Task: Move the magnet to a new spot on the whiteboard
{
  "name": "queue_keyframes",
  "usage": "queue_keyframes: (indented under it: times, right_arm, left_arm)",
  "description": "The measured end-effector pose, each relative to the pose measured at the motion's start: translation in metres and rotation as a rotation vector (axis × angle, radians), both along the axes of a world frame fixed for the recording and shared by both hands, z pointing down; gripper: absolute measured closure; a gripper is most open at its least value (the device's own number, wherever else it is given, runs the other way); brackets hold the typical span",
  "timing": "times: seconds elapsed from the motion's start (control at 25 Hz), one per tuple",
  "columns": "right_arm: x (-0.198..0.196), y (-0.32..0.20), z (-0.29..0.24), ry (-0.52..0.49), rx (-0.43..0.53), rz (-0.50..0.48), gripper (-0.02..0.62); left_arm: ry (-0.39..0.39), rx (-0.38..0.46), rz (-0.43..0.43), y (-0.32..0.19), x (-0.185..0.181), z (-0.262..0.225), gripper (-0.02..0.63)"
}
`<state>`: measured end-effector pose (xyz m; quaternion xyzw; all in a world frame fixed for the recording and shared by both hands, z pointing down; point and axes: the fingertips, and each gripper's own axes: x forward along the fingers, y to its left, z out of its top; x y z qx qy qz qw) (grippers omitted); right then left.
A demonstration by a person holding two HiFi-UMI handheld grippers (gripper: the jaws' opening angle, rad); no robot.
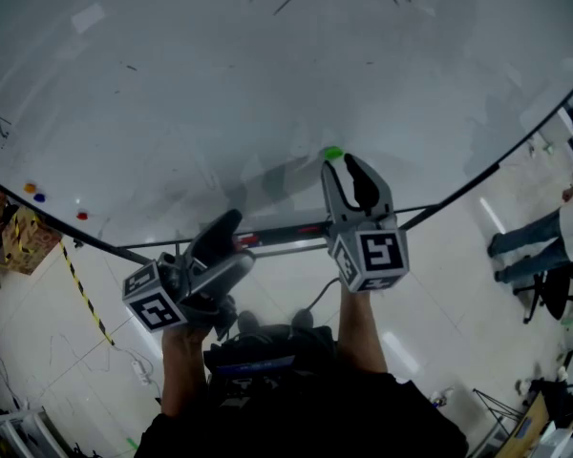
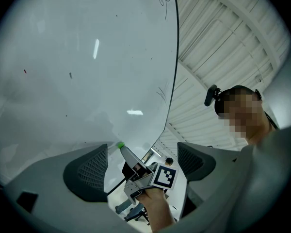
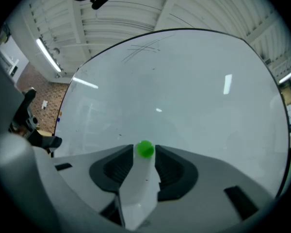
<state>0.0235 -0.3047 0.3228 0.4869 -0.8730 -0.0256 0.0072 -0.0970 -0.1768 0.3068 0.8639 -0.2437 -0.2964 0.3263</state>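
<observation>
The right gripper (image 1: 336, 160) is raised to the whiteboard (image 1: 267, 84), its 2 jaws closed on the green magnet (image 3: 145, 149), which sits pinched at the very tips. The magnet shows as a small round body with no evident long axis; in the right gripper view its round face is turned toward the camera, away from the board. It lies over the lower middle of the board, just above the bottom edge. Contact between magnet and board surface cannot be confirmed. The left gripper (image 1: 227, 232) is held lower and to the left, below the board edge, jaws wide apart with nothing between them; its view looks past them at the right gripper and magnet. 3 small magnets (image 1: 40, 197), orange, blue and red, sit near the board's lower left edge, well apart from the green one.
</observation>
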Motion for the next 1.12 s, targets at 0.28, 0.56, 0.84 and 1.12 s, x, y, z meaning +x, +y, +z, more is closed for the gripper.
queue_keyframes:
  times: [0.28,0.56,0.84,1.12]
  right_arm:
    - [0.009,0.018,-0.008,-0.078,-0.033,-0.133,0.428]
    - [0.011,0.024,-0.006,-0.117,-0.062,-0.224,0.428]
    - [0.011,0.059,-0.01,-0.538,-0.288,-0.687,0.442]
    - [0.027,0.091,-0.015,-0.813,-0.457,-1.007,0.442]
  left_arm:
    - [-0.008,-0.005,0.001,0.003,0.019,-0.001,0.163]
    - [-0.017,-0.017,-0.013,0.002,0.032,0.003,0.163]
    - [-0.019,-0.035,-0.033,0.006,0.056,0.007,0.163]
    - [-0.03,-0.06,-0.064,0.013,0.086,0.015,0.163]
